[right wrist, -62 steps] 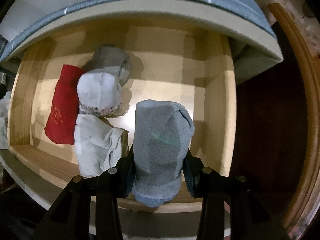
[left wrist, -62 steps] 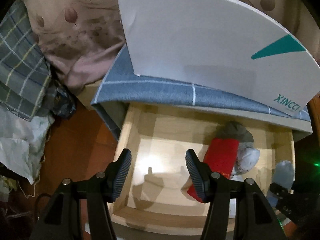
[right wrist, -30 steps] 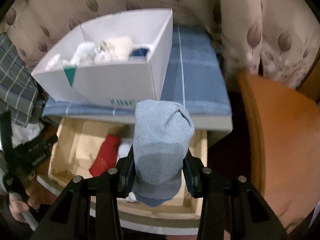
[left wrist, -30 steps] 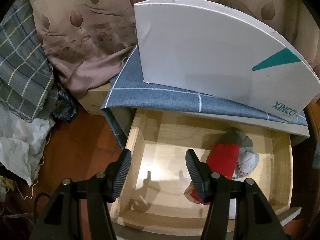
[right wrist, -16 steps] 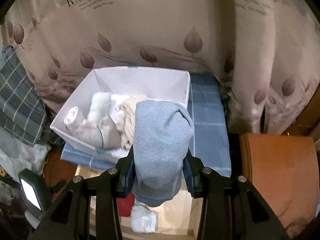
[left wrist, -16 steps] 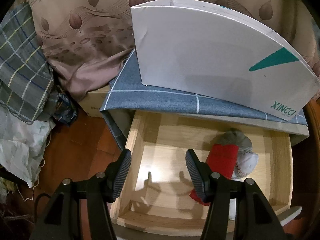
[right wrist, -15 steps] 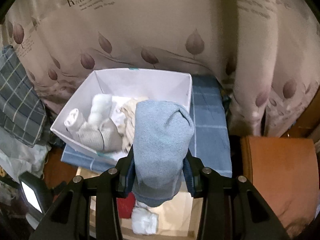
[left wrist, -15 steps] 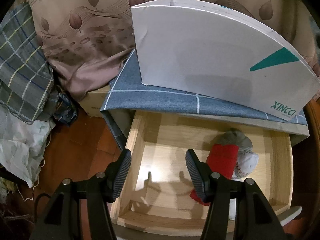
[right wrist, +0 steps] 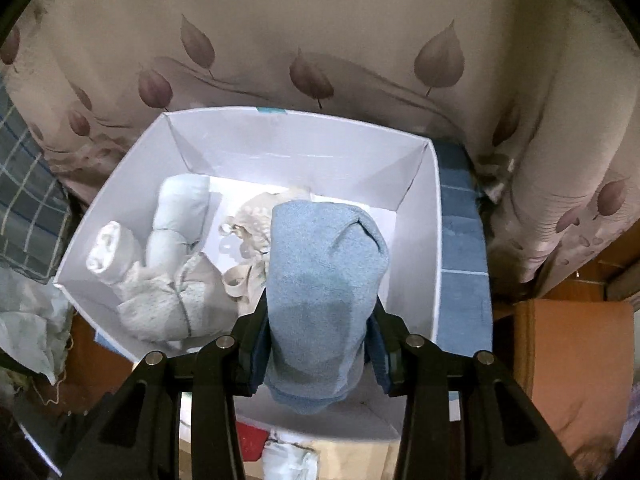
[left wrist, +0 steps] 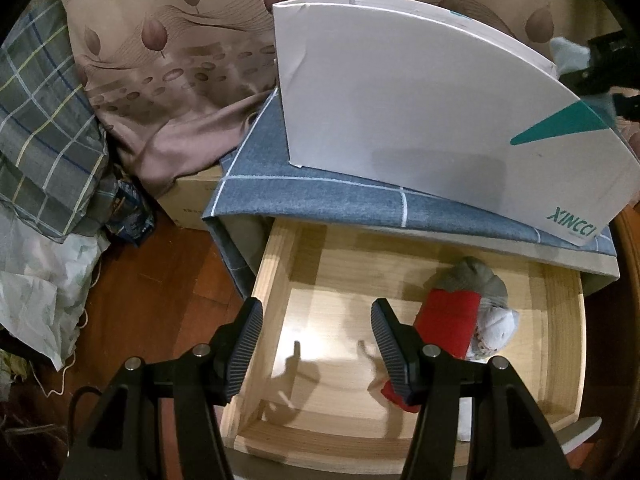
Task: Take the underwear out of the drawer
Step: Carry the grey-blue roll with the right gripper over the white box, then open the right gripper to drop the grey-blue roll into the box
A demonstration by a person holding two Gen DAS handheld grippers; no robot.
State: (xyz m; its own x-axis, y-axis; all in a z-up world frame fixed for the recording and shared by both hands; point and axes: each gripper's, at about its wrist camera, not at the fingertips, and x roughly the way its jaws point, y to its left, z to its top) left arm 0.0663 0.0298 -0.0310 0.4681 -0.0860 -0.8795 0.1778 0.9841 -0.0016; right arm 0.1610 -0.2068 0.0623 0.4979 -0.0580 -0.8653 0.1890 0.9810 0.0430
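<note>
My right gripper (right wrist: 320, 320) is shut on a rolled light-blue underwear (right wrist: 324, 280) and holds it above the open white box (right wrist: 436, 240), which holds several rolled pale garments (right wrist: 172, 264). The right gripper also shows at the top right of the left wrist view (left wrist: 600, 68), over the box (left wrist: 400, 120). My left gripper (left wrist: 316, 340) is open and empty above the open wooden drawer (left wrist: 272, 272). In the drawer lie a red roll (left wrist: 448, 328), a grey roll (left wrist: 476, 280) and a white roll (left wrist: 496, 328).
The box stands on a blue checked cloth (left wrist: 320, 196) covering the cabinet top. A leaf-patterned curtain (right wrist: 320, 40) hangs behind. A plaid fabric (left wrist: 40, 120) and a white bag (left wrist: 40, 280) lie on the floor at left. An orange seat (right wrist: 576, 360) is at right.
My right gripper has lifted the blue underwear out of the drawer and carried it up over the white box. The left gripper has stayed almost still, open above the drawer.
</note>
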